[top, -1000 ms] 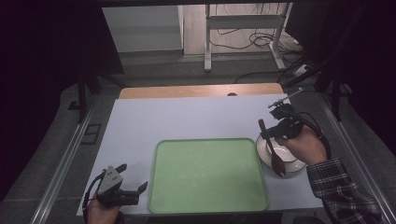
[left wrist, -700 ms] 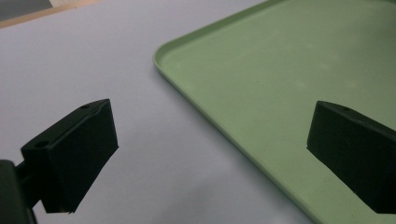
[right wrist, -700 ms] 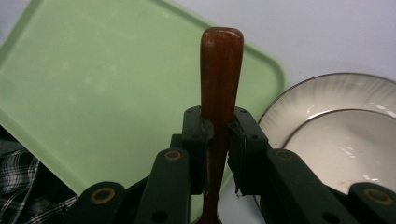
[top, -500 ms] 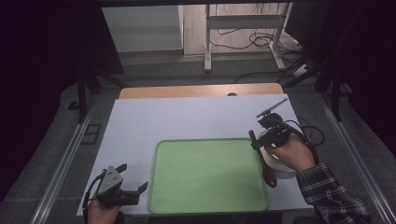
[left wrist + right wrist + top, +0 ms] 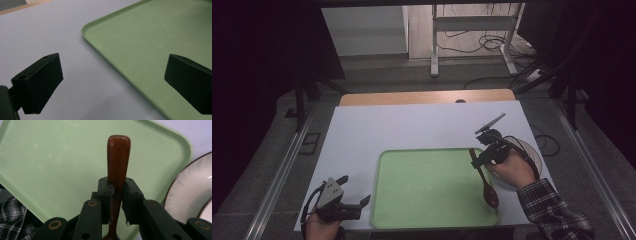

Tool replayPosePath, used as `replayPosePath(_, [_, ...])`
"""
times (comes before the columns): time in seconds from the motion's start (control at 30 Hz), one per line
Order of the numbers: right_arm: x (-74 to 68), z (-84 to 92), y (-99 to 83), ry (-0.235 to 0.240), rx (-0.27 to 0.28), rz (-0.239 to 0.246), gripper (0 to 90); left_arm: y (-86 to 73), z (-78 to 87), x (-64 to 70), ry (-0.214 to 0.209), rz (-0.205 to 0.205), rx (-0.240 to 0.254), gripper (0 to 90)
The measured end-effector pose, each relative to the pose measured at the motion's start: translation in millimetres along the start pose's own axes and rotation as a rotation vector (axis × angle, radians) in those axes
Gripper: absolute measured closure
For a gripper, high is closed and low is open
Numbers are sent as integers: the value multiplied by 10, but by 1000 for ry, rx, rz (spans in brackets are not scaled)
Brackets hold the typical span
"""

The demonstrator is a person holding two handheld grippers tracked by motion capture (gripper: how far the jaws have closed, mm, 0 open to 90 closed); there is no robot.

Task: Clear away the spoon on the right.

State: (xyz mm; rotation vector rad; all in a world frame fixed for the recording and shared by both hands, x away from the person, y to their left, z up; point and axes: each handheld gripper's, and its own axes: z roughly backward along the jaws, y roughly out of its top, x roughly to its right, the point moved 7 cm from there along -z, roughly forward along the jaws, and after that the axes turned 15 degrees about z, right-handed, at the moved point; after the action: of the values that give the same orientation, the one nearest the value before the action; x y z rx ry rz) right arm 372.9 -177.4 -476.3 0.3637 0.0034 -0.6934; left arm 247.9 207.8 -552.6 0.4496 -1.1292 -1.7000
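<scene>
Two grippers work at the counter (image 5: 422,125). Left gripper (image 5: 354,200), fingers wide apart, rests beside the green tray (image 5: 427,200). Right gripper (image 5: 477,159) clamps the wooden spoon (image 5: 486,182) by its handle, bowl end low over the tray's right edge, beside the plate (image 5: 532,155).

Dim room, grey floor (image 5: 377,70), metal stand (image 5: 472,35), loose cables (image 5: 464,42)

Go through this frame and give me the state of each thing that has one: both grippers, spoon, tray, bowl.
Left gripper: open, holding nothing, beside the tray's near left corner.
Right gripper: shut on the wooden spoon's handle.
Wooden spoon: held over the tray's right side, bowl end toward the person.
Green tray: flat on the table, nothing lying in it.
Bowl: upright, right of the tray.
</scene>
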Motion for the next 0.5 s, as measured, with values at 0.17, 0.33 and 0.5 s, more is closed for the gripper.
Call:
replayPosePath(0.17, [-22, -107, -4, 3, -6, -7, 776, 0, -2, 3, -1, -2, -1, 16])
replayPosePath(0.33, [-26, -215, -30, 4, -19, -14, 775, 0, -4, 5, -2, -3, -1, 16])
replayPosePath(0.5, [-17, -328, -74, -5, -32, -20, 774, -1, -5, 7, -2, -4, -2, 16])
